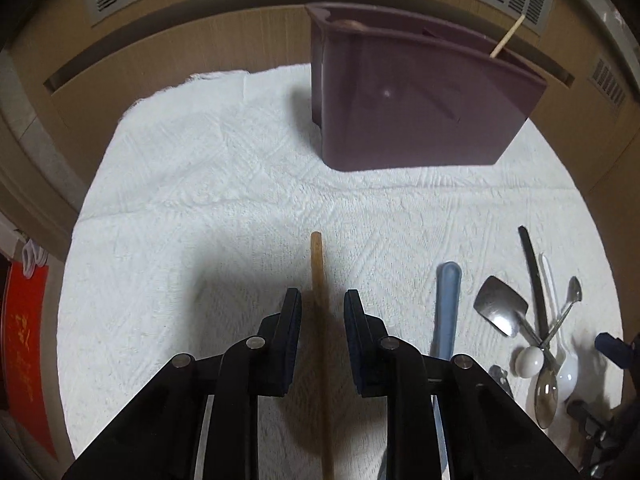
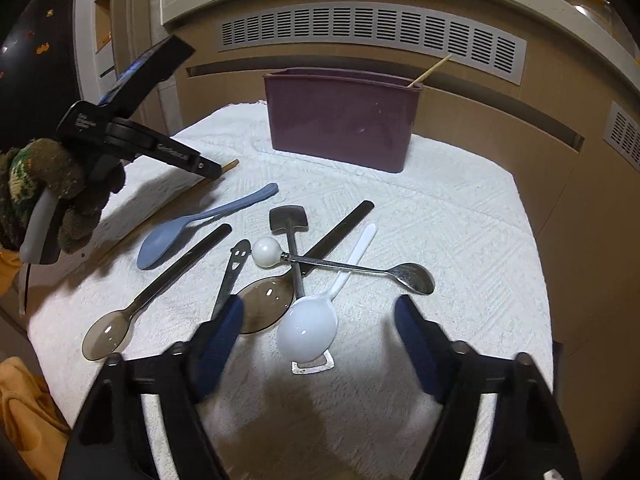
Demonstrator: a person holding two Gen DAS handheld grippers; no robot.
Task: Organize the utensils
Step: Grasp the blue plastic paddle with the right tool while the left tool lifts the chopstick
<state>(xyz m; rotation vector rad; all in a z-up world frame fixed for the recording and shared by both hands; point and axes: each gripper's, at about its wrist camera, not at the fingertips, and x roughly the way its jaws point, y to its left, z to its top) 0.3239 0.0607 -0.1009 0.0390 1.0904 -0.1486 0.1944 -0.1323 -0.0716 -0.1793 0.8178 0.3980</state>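
Straddling a wooden chopstick [image 1: 319,280], the left gripper [image 1: 322,300] stands with its jaws part open, one pad on either side of the stick and neither seen to touch it; nothing is held. The chopstick lies flat on the white towel [image 1: 200,200], its long axis running 6 to 12 o'clock in the left wrist view, in line with the fingers, its far tip just past the fingertips. The maroon holder [image 1: 420,112] stands further off at about 1 o'clock, with another chopstick [image 1: 508,36] already leaning out of it. In my judgement, closing from here should take the stick across its width. The right gripper [image 2: 320,320] is wide open and empty, poised over the heap of spoons; the white spoon [image 2: 308,332] has its bowl between the pads, handle pointing to 1 o'clock. The left is the nearer to the chopstick; the blue spoon [image 2: 200,228] lies between the two grippers.
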